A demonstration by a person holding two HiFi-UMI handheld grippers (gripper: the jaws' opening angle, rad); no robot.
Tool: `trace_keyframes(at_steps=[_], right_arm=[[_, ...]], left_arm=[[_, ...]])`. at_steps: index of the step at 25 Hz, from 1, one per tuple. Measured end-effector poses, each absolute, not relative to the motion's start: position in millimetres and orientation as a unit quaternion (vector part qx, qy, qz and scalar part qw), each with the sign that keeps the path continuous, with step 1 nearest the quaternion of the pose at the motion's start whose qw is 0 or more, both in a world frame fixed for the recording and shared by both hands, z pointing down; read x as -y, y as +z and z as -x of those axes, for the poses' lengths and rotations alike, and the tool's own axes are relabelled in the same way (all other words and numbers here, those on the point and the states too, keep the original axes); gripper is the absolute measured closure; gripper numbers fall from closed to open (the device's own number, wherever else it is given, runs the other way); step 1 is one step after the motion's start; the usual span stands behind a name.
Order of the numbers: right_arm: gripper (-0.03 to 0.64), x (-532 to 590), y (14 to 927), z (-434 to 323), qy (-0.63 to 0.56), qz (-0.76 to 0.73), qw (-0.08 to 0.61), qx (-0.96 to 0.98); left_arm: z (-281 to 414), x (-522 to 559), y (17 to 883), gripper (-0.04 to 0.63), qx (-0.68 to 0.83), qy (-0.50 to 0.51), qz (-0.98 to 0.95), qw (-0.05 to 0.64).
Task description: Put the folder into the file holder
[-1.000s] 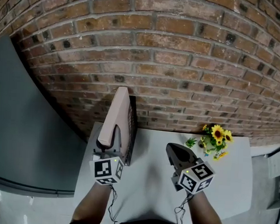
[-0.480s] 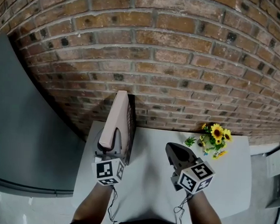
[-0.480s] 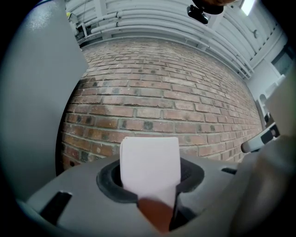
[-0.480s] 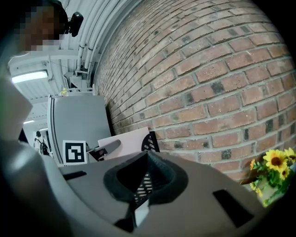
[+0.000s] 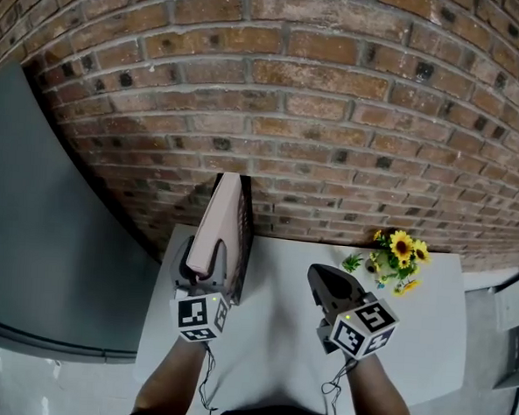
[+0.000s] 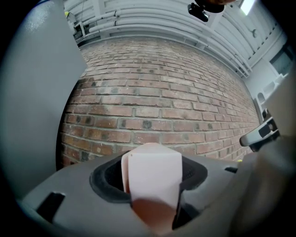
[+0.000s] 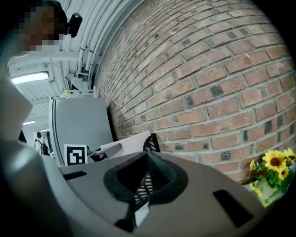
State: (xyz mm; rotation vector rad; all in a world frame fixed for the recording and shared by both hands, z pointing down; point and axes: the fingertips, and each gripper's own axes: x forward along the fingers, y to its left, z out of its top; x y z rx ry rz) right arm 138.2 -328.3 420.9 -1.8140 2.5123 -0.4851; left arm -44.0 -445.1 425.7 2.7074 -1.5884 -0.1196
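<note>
The pale pink folder [image 5: 219, 222] stands on edge in the black mesh file holder [image 5: 242, 245] at the table's back left, by the brick wall. My left gripper [image 5: 204, 276] is at its near end. Its jaws have just been opening and now stand apart from the folder [image 6: 155, 178], with a dark gap on each side in the left gripper view. My right gripper [image 5: 325, 283] hovers over the table's middle, shut and empty. In the right gripper view the folder [image 7: 132, 143] and the holder [image 7: 152, 142] show to the left beyond the shut jaws.
A small pot of yellow flowers [image 5: 398, 259] stands at the back right of the white table [image 5: 278, 335]. The brick wall [image 5: 335, 119] closes the back. A grey panel [image 5: 39, 233] runs along the left side.
The folder and my left gripper have come down a little, so the folder sits lower in the holder. The left jaws have spread off the folder. The right gripper has not moved.
</note>
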Motion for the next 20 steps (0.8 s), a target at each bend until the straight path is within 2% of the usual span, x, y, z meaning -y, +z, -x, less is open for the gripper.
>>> trace_keyframes(at_steps=[14, 20], right_arm=[[0.614, 295.9, 394.8, -132.1, -0.127, 0.530, 0.013, -0.838], [0.614, 267.0, 382.4, -135.5, -0.120, 0.503, 0.020, -0.856]], left_arm=[[56.2, 358.3, 377.6, 0.354, 0.524, -0.046, -0.850, -0.032], [47.6, 301.1, 371.3, 0.356, 0.527, -0.043, -0.849, -0.014]])
